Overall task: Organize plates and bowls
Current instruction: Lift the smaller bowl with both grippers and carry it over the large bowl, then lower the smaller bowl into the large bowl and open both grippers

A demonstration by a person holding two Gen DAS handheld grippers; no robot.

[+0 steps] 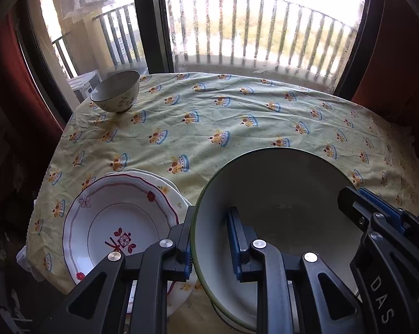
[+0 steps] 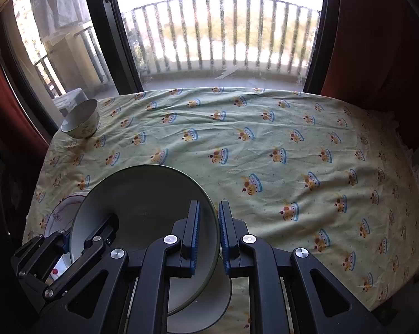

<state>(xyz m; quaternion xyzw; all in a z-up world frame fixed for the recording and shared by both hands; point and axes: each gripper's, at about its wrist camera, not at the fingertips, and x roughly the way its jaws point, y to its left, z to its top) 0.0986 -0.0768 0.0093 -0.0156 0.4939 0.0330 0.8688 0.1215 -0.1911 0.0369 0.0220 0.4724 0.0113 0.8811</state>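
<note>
Both claws pinch the green-rimmed bowl: left claw on its left rim, right claw on its right. The bowl hides part of the flowered plate.

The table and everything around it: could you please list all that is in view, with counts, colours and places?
Green-rimmed bowl: one, pale inside, near edge, held tilted by both grippers.
Pale dish: one, beneath that bowl.
Floral plates: a stack, count unclear, white with red flowers, near left.
Small bowl: one, cream with floral print, far left corner.
Tablecloth: one, pale green with crown print.
Balcony railing: behind the window.
Left gripper: black with blue pads, clamping the bowl's left rim.
Right gripper: same, straddling its right rim.
</note>
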